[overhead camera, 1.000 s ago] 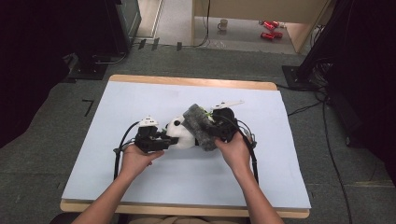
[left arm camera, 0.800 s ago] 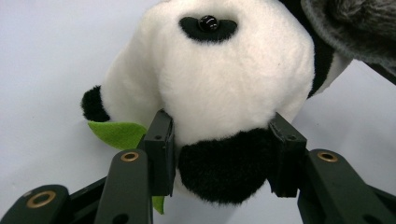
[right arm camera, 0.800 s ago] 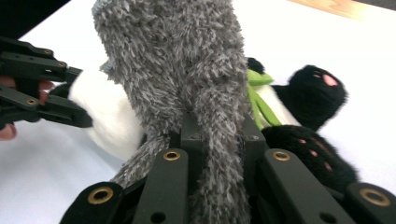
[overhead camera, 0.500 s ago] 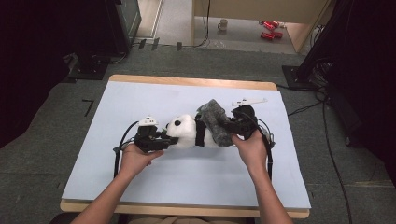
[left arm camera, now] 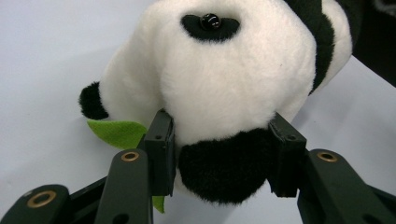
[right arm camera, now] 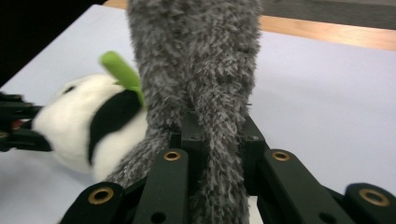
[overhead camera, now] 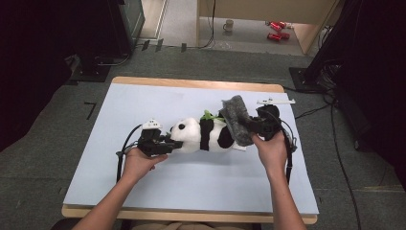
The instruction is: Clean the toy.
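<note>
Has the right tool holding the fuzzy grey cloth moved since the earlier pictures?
Yes. The right tool, shut on the fuzzy grey cloth, moved rightward toward the table's right edge.

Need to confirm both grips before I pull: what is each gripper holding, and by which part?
Left gripper clamps the black-and-white plush panda at its head, on a black ear. Right gripper pinches the grey fuzzy cloth by its lower end.
</note>
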A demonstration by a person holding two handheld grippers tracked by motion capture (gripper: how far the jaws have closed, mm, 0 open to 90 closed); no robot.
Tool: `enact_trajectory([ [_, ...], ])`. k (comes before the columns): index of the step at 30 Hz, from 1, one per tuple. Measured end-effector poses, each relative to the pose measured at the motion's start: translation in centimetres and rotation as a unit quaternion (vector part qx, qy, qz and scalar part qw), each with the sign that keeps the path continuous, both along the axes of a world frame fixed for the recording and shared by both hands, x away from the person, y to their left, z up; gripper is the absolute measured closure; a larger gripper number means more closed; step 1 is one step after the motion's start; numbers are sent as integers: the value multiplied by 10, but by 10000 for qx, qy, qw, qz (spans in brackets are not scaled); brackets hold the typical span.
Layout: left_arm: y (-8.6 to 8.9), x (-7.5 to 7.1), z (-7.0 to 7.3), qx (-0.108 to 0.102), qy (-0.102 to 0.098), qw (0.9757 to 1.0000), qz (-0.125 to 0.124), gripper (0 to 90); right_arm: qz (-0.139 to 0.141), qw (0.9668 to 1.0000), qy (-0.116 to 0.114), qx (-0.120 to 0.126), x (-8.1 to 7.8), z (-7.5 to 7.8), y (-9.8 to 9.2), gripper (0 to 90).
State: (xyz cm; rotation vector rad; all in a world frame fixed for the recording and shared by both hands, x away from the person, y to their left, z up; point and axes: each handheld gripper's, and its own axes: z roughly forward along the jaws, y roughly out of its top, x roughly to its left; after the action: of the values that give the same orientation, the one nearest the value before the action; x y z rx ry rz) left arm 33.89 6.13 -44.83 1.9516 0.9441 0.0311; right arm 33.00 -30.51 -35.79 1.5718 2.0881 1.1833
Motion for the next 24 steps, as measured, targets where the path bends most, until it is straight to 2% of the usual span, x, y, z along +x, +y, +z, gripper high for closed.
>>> enact_trajectory([
  [3, 1, 1, 0, -6, 26, 10000, 40, 533, -210, 9997, 79, 44, -1, 0, -12, 786],
  [4, 1, 1, 0, -10, 26, 10000, 44, 533, -221, 9997, 68, 36, -2, 1, -14, 786],
  [7, 1, 0, 0, -1, 8, 10000, 47, 535, -188, 9995, -13, 255, -7, 9, -18, 786],
  [11, 0, 0, 1, 8, 15, 10000, 54, 535, 89, 9983, -180, 544, -14, 26, -9, 786],
  [13, 0, -1, 1, 18, 0, 10000, 59, 534, 270, 9973, -199, 654, -15, 28, 0, 785],
  [16, 0, -1, 1, 32, -4, 10000, 59, 535, 471, 9965, -91, 686, -13, 23, 13, 784],
  [17, 0, -1, 1, 32, -17, 10000, 60, 534, 526, 9968, 56, 605, -8, 13, 20, 784],
  [18, 0, -1, 1, 29, -17, 10000, 60, 534, 526, 9968, 56, 605, -8, 13, 20, 784],
  [21, -1, -1, 1, 86, -71, 9999, 18, 535, 479, 9972, 132, 551, -3, 0, 21, 783],
  [24, -1, 0, 1, 71, -61, 10000, 21, 535, 285, 9986, 138, 423, -1, -7, 12, 783],
])
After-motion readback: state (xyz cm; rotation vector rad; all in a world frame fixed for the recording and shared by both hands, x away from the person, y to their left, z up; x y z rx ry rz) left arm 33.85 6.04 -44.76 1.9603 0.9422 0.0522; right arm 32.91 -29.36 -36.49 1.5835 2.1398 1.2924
